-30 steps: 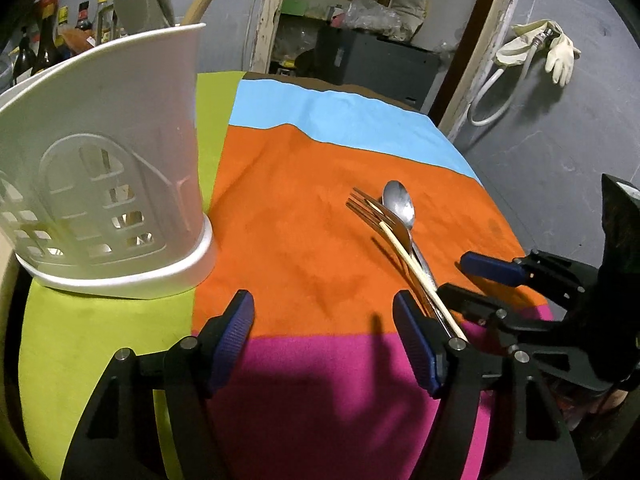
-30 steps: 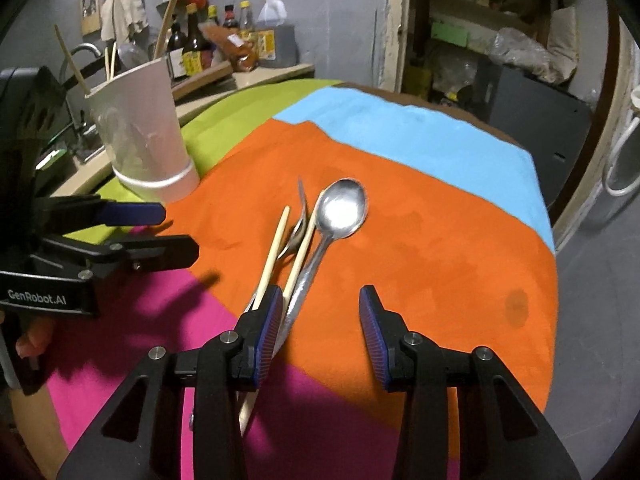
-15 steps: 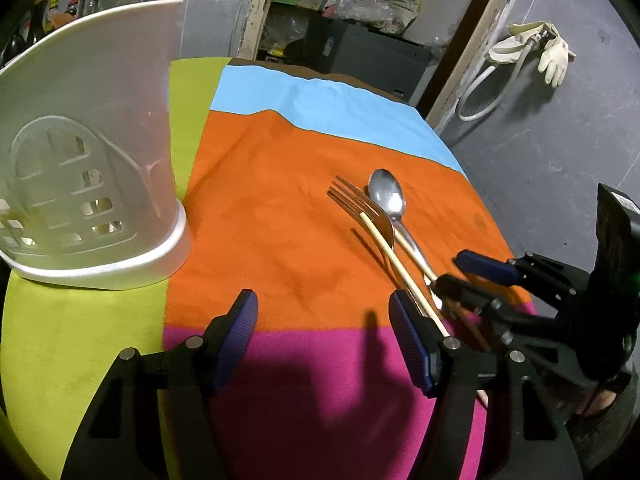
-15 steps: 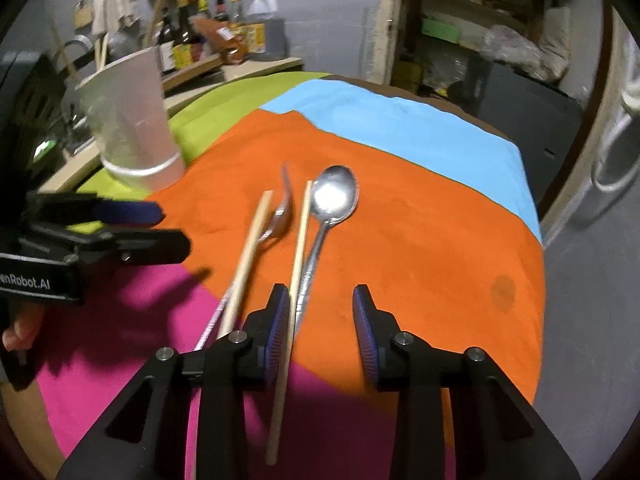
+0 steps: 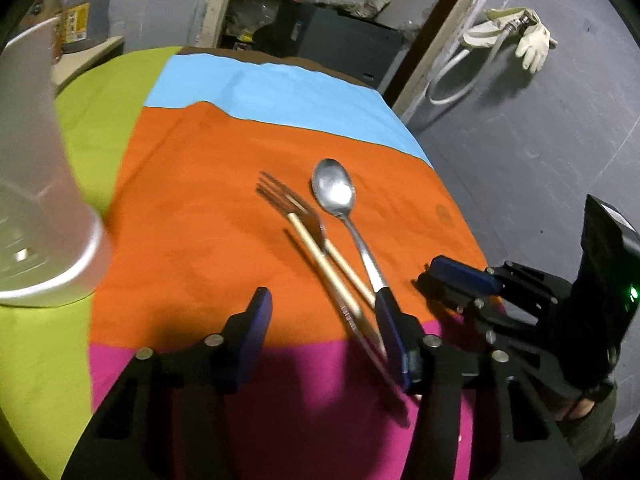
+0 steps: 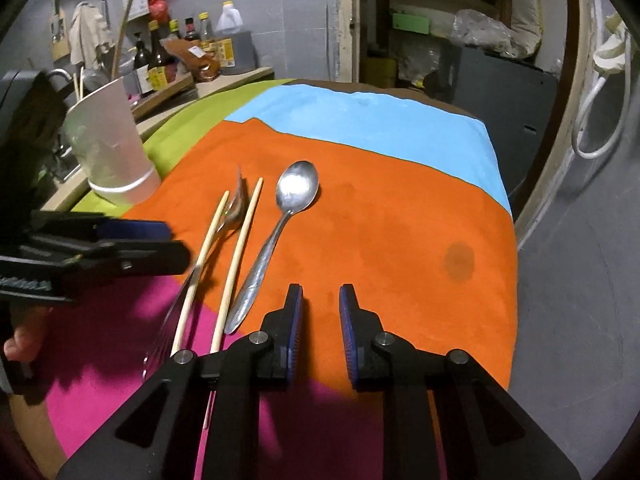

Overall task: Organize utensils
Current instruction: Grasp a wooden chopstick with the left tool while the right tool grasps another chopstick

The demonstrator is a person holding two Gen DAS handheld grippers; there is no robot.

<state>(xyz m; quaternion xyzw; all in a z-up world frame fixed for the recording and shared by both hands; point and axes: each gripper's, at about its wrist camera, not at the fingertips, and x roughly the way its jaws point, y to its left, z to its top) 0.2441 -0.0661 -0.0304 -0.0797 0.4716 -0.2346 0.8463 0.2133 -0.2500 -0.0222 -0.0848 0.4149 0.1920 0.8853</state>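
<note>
Grey walls (image 6: 296,12) and a grey floor (image 5: 532,152) close in a dim room. A wooden door frame (image 5: 434,42) opens onto cluttered shelves (image 6: 424,4) and a dark cabinet (image 6: 508,80). Pale gloves (image 5: 516,34) and a white hose (image 5: 448,80) hang on the wall — bottles (image 6: 188,48) crowd a counter (image 6: 224,82) on the far side. The desk wears a cloth (image 6: 400,216) in orange, blue, green and pink blocks.

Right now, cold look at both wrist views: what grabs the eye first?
The loud cloth in orange, blue, green and magenta blocks. On its orange middle lie a shiny spoon, a fork and two chopsticks, fanned side by side. A white slotted utensil holder stands at the green edge, while the left gripper and right gripper hover near the handles, jaws just narrowing, empty.
</note>
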